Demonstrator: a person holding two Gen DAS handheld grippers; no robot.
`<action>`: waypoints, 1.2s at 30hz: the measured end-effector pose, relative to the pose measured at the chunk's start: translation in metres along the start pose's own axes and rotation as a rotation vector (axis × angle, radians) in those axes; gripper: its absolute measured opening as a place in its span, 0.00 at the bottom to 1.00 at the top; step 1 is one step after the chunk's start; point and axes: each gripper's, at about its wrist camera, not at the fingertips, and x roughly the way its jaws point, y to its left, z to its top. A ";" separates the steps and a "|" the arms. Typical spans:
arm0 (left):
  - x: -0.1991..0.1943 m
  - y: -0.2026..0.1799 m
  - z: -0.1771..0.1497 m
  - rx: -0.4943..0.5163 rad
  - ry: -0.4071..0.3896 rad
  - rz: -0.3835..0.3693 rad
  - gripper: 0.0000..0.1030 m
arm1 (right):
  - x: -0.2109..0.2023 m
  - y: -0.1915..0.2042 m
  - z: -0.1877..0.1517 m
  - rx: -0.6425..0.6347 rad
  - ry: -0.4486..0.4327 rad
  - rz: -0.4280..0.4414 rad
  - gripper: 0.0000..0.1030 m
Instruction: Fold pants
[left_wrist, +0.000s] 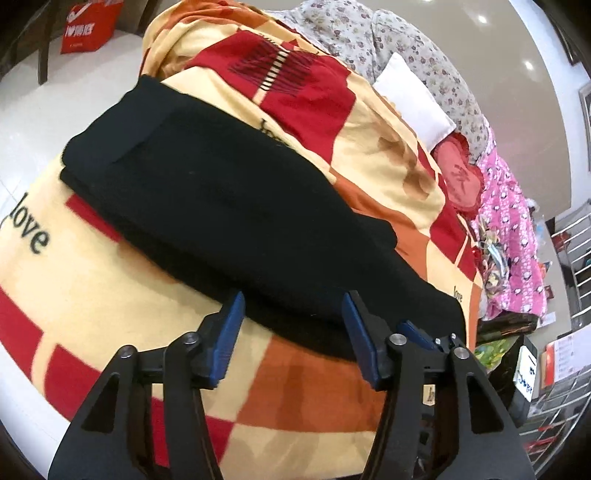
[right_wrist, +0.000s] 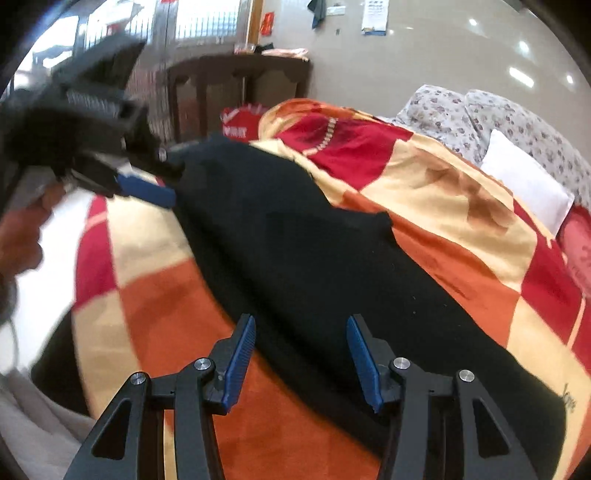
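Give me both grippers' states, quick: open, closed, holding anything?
Left gripper: open, holding nothing, over the near edge of the black pants.
Right gripper: open, holding nothing, over the pants.

Bright, even indoor light, glare spots on the glossy wall (left_wrist: 480, 18), motion blur, fisheye-bent edges.

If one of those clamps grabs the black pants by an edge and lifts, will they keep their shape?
Probably not. The black pants lie limp, following the blanket beneath, so a lifted edge would likely droop. They look like thick soft knit, probably not slippery. Layers stacked at one end may slide apart when pulled.
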 end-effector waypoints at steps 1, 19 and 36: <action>0.006 -0.003 0.001 -0.003 0.009 0.000 0.56 | 0.003 -0.004 -0.001 0.012 0.003 -0.010 0.46; 0.019 -0.027 0.000 0.075 0.029 -0.047 0.10 | -0.003 -0.054 0.000 0.358 -0.047 0.363 0.06; -0.009 -0.015 -0.005 0.195 -0.054 0.103 0.16 | -0.103 -0.123 -0.094 0.656 -0.089 -0.090 0.39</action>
